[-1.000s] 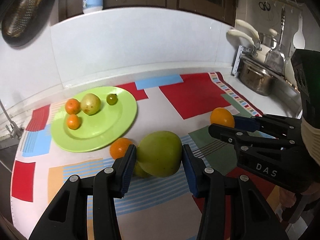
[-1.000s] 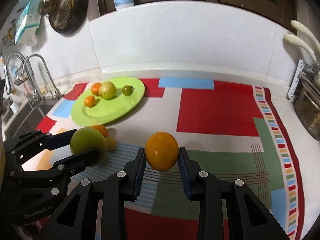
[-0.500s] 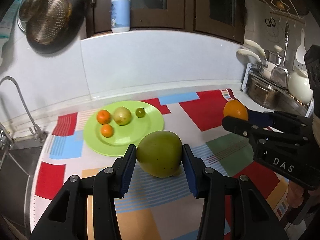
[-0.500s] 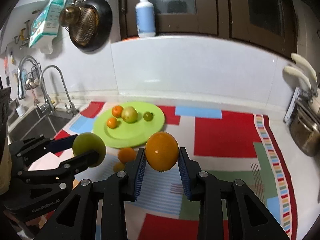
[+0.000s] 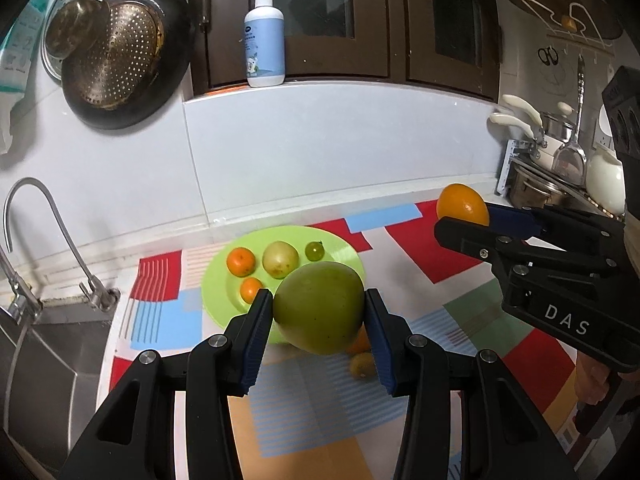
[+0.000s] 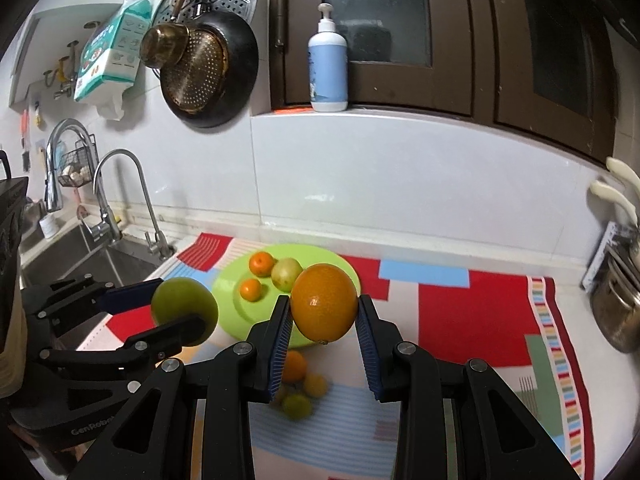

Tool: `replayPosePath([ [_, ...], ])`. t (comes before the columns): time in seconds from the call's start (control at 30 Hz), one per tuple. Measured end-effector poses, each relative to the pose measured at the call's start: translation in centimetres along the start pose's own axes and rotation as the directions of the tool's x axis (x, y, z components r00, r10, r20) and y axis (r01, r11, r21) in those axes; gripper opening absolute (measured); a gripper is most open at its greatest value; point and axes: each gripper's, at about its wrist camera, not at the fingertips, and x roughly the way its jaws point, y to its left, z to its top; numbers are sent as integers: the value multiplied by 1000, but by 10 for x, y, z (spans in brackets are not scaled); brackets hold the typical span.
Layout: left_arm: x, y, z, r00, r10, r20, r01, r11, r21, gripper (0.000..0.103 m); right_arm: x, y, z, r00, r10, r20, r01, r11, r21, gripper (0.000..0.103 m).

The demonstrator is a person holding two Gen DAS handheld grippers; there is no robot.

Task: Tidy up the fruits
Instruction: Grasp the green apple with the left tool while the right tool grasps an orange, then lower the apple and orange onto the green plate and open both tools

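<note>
Two grippers are in view, each holding one fruit clear of the counter. The left gripper (image 5: 319,314) is clamped on a large green fruit (image 5: 319,307), both blue pads pressed to its sides. The right gripper (image 6: 323,318) is clamped on an orange (image 6: 324,306) in the same manner.

The green plate (image 5: 219,300) sits on the patterned mat (image 5: 452,268) near the back wall. The left wrist view counts four fruits on it: two small oranges (image 5: 241,261), one pale yellow-green fruit (image 5: 281,259) and one small dark green fruit (image 5: 315,251). The right wrist view shows only three of these; the held orange covers the place of the small dark green one.

Loose fruit lies on the mat in front of the plate. The right wrist view shows a cluster: one small orange fruit (image 6: 294,366), one yellow fruit (image 6: 315,385) and one blurred green fruit (image 6: 297,406), with a possible fourth hidden behind the left finger. The left wrist view shows only parts of two, cut off by the held green fruit and the right finger.

Background items, one each: a pump bottle (image 5: 264,38) on the ledge, a dark pan (image 6: 208,66) with a perforated strainer hung on the wall. The right wrist view shows two faucets (image 6: 120,200) at the sink; the left wrist view shows one. A person's fingertips appear at the lower right edge of the left wrist view, mostly cut off.
</note>
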Motion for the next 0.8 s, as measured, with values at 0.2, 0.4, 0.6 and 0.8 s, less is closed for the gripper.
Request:
replayPosePath([
  [0.2,17,14,8,1000,0,-4,0,1000,1,46,19,6,13,1000,18,-3,-18,1000,-19,33],
  [0.4,44,26,11,1000,3,-26,-3,1000,-15,45,49,5,20,998,38,-40,-40,998,-40,33],
  [0.6,74,34,9,998,2,-61,-4,1000,-21,46,84,2,20,995,60,-83,-65,997,-48,33],
  [0.8,100,41,4,995,2,-99,-5,999,-32,46,122,-1,12,985,90,-147,-98,994,-48,33],
])
